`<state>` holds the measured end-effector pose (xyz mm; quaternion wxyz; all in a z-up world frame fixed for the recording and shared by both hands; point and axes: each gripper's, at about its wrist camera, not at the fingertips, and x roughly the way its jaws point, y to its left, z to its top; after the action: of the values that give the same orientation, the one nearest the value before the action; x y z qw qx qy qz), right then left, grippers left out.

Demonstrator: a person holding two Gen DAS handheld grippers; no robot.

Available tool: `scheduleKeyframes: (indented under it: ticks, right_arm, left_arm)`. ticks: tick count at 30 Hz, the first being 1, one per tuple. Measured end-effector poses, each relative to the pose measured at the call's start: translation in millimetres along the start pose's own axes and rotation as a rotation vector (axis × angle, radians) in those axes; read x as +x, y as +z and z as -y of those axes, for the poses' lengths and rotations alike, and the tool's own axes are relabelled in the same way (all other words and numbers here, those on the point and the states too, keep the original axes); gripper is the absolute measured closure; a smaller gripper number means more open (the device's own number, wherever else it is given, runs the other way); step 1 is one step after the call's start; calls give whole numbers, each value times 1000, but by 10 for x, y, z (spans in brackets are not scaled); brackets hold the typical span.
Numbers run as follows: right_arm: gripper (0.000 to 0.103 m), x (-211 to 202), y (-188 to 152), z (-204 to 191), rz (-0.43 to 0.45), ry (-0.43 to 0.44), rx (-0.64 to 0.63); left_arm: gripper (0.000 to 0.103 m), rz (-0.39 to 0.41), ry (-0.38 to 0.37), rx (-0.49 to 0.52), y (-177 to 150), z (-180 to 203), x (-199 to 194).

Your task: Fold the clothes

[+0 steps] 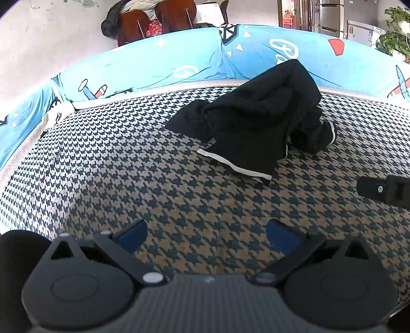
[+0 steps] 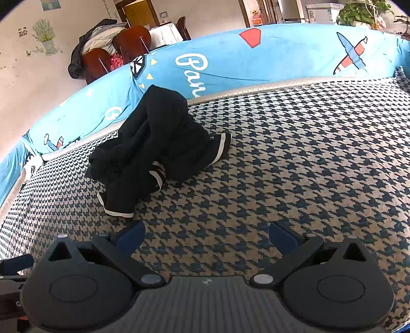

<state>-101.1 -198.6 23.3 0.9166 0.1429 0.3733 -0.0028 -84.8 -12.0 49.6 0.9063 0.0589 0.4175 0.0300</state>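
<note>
Lying crumpled on the houndstooth-patterned surface [image 1: 107, 164], the black garment [image 1: 256, 123] sits toward the far side, its upper folds resting against the blue printed cover [image 1: 159, 66] that runs along the back edge. White stripes [image 1: 235, 164] trim its hems and cuffs; one striped edge points toward the cameras, and a second striped cuff [image 2: 157, 176] shows in the right wrist view, tucked among the folds. The garment is bunched in a heap, not laid flat, and nothing touches it.

Left hand-held gripper [image 1: 206, 237]: fingers spread wide apart, blue pads [image 1: 133, 235] visible on the inner faces, nothing between them. It hangs over bare patterned surface, well apart from the garment, which lies ahead and to its right.

Right hand-held gripper [image 2: 206, 235]: fingers likewise spread, blue pads [image 2: 282, 235] exposed, nothing held. It also hangs over bare patterned surface; the garment's nearest striped hem [image 2: 115, 212] lies just ahead of its left finger, not touching. Part of this unit appears at the right edge of the left wrist view as a black block [image 1: 384, 190].

Surroundings: the blue cover carries aeroplane prints [image 2: 351, 55] and white lettering. Behind it stand brown wooden chairs [image 1: 174, 14] draped with dark clothing, a pale wall, and a potted plant [image 1: 396, 33] at far right.
</note>
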Motion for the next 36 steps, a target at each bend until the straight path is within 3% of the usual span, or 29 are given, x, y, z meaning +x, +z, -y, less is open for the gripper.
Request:
scheduleKeyframes:
  ticks: [36]
  right_arm:
    - [0,-6,9,-42,7,-22,-32]
  left_arm:
    - [0,4,19,5,-16,36,-16]
